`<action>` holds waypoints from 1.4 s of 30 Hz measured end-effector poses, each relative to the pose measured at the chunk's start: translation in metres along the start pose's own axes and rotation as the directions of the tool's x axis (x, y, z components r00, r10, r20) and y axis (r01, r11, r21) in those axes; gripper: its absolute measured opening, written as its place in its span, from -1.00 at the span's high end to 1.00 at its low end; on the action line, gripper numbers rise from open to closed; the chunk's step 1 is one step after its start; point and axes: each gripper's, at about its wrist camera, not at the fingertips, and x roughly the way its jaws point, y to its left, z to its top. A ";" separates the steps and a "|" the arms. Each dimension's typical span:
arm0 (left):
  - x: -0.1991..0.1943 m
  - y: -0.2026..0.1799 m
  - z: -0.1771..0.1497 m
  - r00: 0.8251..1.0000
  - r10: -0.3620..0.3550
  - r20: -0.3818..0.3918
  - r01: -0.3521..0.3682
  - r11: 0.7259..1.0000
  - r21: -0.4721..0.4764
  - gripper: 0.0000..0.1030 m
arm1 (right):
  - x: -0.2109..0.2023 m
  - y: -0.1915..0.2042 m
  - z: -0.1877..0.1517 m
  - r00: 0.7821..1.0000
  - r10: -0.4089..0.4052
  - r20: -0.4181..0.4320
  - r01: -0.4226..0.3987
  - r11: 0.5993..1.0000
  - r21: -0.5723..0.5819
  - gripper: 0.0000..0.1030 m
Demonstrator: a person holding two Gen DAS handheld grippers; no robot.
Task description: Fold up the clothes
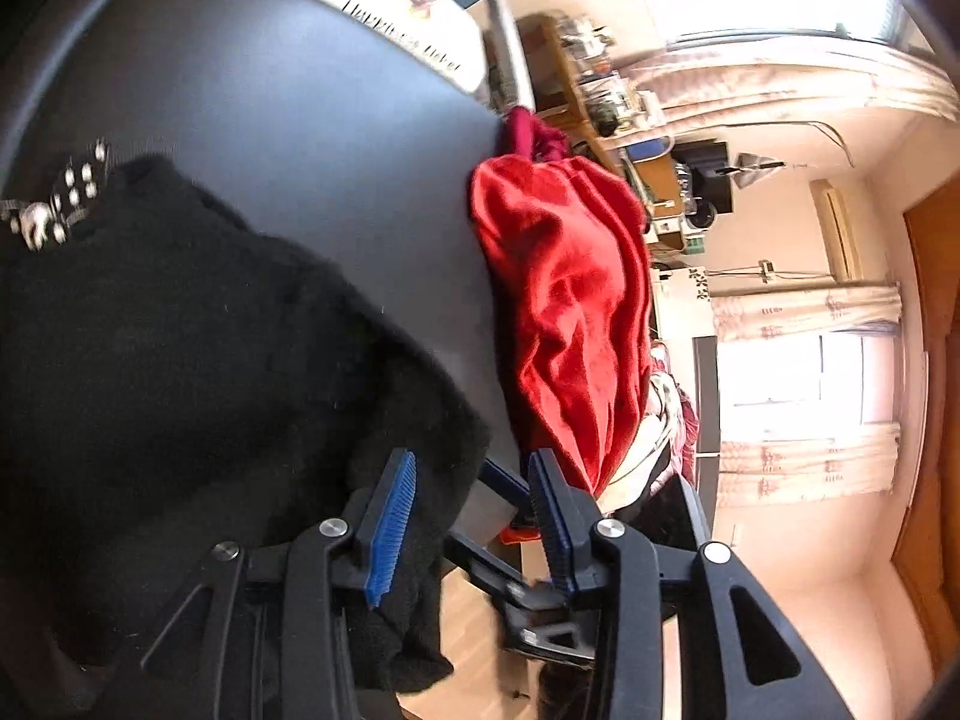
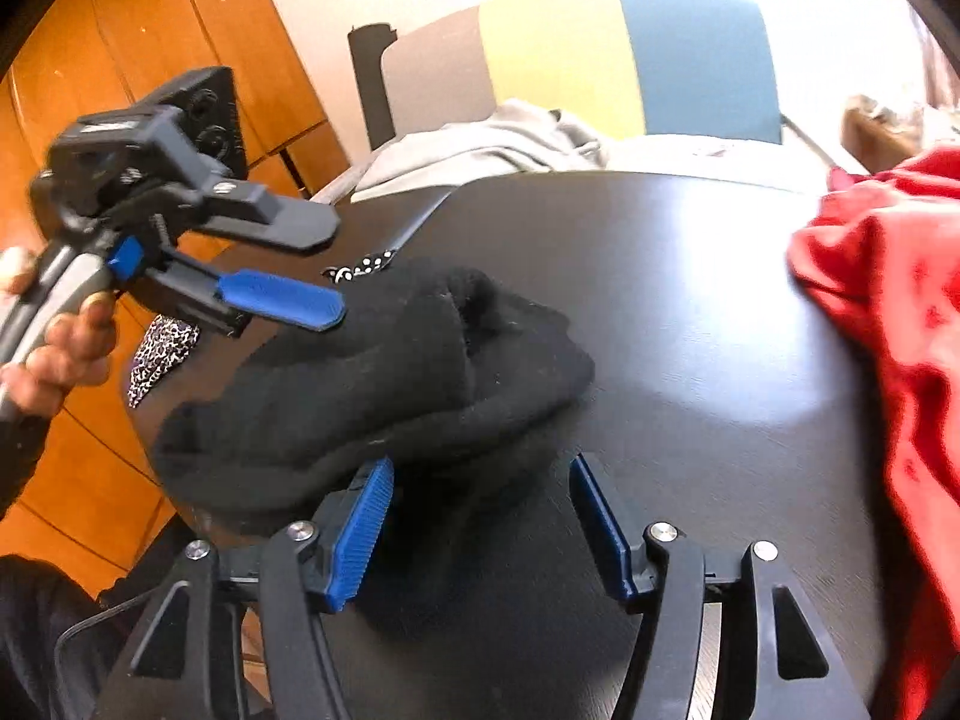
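A black fuzzy garment (image 2: 384, 384) lies bunched on the dark table (image 2: 690, 300); it also shows in the left wrist view (image 1: 198, 360). My left gripper (image 1: 471, 480) is open, its jaws apart over the garment's edge at the table's rim; it also shows in the right wrist view (image 2: 333, 276), held above the garment's left end. My right gripper (image 2: 480, 480) is open, with the near edge of the black garment lying between its fingers. A red garment (image 2: 888, 324) lies crumpled at the table's right edge, also in the left wrist view (image 1: 570, 312).
A black-and-white spotted cloth (image 2: 162, 348) hangs at the table's left edge. A chair (image 2: 570, 60) with grey, yellow and blue panels holds grey clothing (image 2: 480, 144) behind the table. Wooden cabinets (image 2: 150, 30) stand at the left. A white bag (image 1: 396, 6) sits beyond the table.
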 end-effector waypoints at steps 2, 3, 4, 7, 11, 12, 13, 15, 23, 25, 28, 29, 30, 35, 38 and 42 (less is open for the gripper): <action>-0.008 0.004 -0.002 0.999 0.021 0.025 -0.021 1.000 0.018 0.24 | -0.023 0.006 -0.005 0.999 -0.014 0.029 0.014 1.000 0.010 -0.21; -0.013 0.006 -0.002 0.999 0.031 0.037 -0.032 0.999 0.027 0.24 | -0.033 0.011 -0.007 0.999 0.010 0.049 -0.011 1.000 0.016 -0.22; -0.017 0.008 -0.003 0.998 0.041 0.050 -0.042 0.998 0.035 0.24 | -0.042 0.016 -0.007 0.996 0.048 0.070 -0.050 0.999 0.021 -0.22; -0.029 0.013 -0.005 0.994 0.070 0.088 -0.075 0.995 0.060 0.24 | -0.051 0.043 -0.004 0.984 0.151 0.091 -0.152 0.988 0.008 -0.22; -0.042 0.027 -0.016 0.984 0.104 0.141 -0.121 0.986 0.115 0.24 | -0.025 0.072 -0.008 0.978 0.206 0.031 -0.207 0.978 0.013 -0.20; -0.043 0.032 -0.021 0.983 0.103 0.152 -0.123 0.984 0.132 0.24 | -0.013 0.075 -0.008 0.981 0.195 0.009 -0.195 0.980 0.038 -0.14; -0.042 0.036 -0.025 0.982 0.102 0.159 -0.126 0.980 0.153 0.24 | -0.001 0.076 -0.008 0.983 0.185 -0.011 -0.184 0.980 0.069 0.13; -0.035 0.038 -0.033 0.985 0.084 0.149 -0.113 0.973 0.200 0.24 | 0.020 0.074 -0.011 0.985 0.165 -0.058 -0.156 0.979 0.130 0.81; 0.011 0.044 -0.074 0.985 0.164 0.059 -0.174 0.907 0.383 0.26 | 0.029 0.015 -0.070 0.992 0.047 -0.114 -0.002 0.930 0.367 0.81; 0.009 0.037 -0.078 0.980 0.182 0.085 -0.201 0.886 0.419 0.26 | 0.021 0.008 -0.074 0.995 0.071 -0.071 -0.037 0.915 0.402 0.57; 0.003 0.030 -0.083 0.978 0.174 0.112 -0.206 0.868 0.451 0.26 | -0.001 0.005 -0.063 0.996 0.085 0.025 -0.088 0.908 0.410 0.03; 0.000 0.029 -0.085 0.980 0.163 0.119 -0.199 0.866 0.459 0.25 | -0.012 0.004 -0.055 0.995 0.074 0.070 -0.096 0.910 0.402 -0.05; -0.001 0.028 -0.087 0.981 0.149 0.124 -0.190 0.867 0.461 0.25 | -0.018 0.002 -0.046 0.993 0.059 0.105 -0.096 0.913 0.397 -0.15; -0.004 0.027 -0.095 0.984 0.101 0.147 -0.157 0.879 0.451 0.25 | -0.021 -0.011 -0.006 0.986 -0.054 0.159 -0.008 0.930 0.368 -0.67; -0.010 0.032 -0.099 0.982 0.091 0.166 -0.157 0.881 0.447 0.25 | 0.010 -0.015 0.006 0.995 -0.084 0.060 0.057 0.932 0.358 -0.03; -0.011 0.032 -0.101 0.978 0.096 0.186 -0.176 0.858 0.483 0.24 | 0.034 -0.007 0.031 0.992 -0.123 -0.030 0.127 0.956 0.265 0.91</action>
